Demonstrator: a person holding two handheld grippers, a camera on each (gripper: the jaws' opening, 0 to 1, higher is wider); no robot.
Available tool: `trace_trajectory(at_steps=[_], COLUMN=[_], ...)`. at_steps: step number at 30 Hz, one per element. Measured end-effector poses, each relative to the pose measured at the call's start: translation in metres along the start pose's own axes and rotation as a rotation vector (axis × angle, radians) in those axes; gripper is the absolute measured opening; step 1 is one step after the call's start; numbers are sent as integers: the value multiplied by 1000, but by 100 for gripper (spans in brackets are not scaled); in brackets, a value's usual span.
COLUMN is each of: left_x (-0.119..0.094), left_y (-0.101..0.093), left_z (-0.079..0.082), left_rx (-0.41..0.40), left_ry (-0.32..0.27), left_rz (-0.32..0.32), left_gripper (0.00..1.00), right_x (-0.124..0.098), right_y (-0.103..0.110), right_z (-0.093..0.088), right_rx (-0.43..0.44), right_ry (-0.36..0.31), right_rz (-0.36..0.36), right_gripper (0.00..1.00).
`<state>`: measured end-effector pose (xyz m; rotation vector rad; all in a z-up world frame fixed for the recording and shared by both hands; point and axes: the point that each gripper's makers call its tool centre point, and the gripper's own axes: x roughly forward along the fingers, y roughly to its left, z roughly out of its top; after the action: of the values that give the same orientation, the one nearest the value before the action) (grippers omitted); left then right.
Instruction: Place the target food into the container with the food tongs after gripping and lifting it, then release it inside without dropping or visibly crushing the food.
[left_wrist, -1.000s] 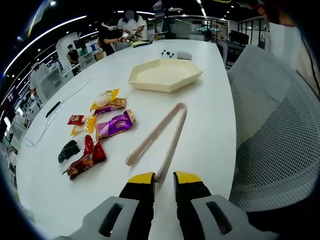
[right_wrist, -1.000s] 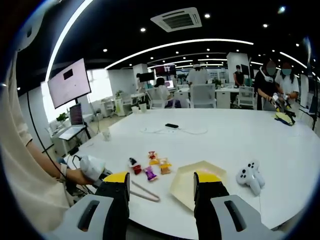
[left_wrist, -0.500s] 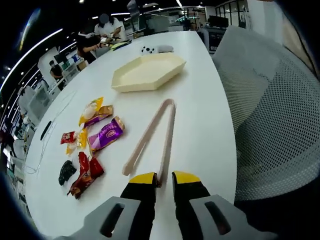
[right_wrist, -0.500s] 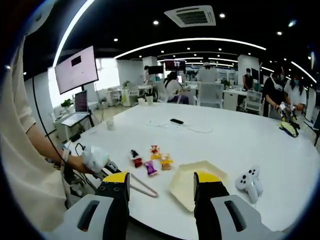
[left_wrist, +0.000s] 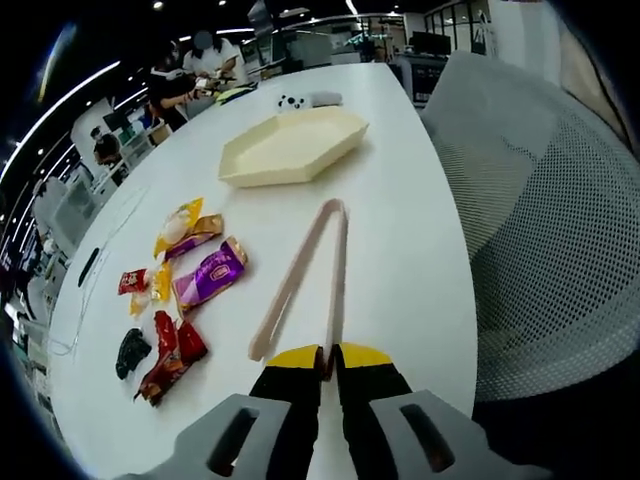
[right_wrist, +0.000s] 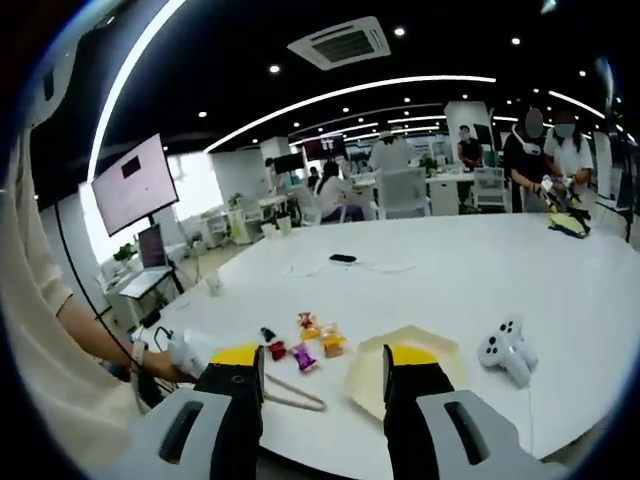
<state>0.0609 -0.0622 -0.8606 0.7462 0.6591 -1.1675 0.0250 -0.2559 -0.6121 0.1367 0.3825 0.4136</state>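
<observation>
Snack packets (left_wrist: 185, 270) lie scattered on the white desk (left_wrist: 400, 230), left of centre in the left gripper view: a purple wrapper (left_wrist: 210, 274), a yellow one (left_wrist: 178, 221) just beyond it, small red ones and a dark piece nearer the desk's left edge. Just beside them, to the right, the pink food tongs (left_wrist: 308, 272) lie flat, arms spread toward the camera, joined end pointing at the cream hexagonal container (left_wrist: 293, 146), which sits apart, farther up the desk. The left tool (left_wrist: 329, 356) is down at the near tip of the tongs' right arm, its yellow-tipped jaws pinched narrow around that tip. A white mesh chair (left_wrist: 540, 230) stands off the desk's right edge.

Over in the right gripper view, the right tool (right_wrist: 320, 353) hangs above the desk's edge, jaws wide, nothing between them. Past them lie the packets (right_wrist: 303, 344), the container (right_wrist: 400, 365) and a white game controller (right_wrist: 508, 347) to the right. A gloved hand (right_wrist: 185, 350) shows at lower left.
</observation>
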Motion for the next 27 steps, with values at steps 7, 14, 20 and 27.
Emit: trace_trajectory(at_steps=[7, 14, 20, 27], left_x=[0, 1, 1, 1], left_y=[0, 0, -1, -1], left_z=[0, -1, -1, -1], left_rx=[3, 18, 19, 32], left_ry=[-3, -7, -15, -5], left_rz=[-3, -7, -8, -8], left_gripper=[3, 1, 1, 0], right_x=[4, 7, 9, 6], right_y=[-3, -5, -3, -2], right_z=[14, 14, 13, 10], right_rx=[2, -8, -20, -10], right_ry=[-30, -21, -12, -13], right_rz=[-1, -1, 5, -1], right_gripper=[45, 44, 44, 44])
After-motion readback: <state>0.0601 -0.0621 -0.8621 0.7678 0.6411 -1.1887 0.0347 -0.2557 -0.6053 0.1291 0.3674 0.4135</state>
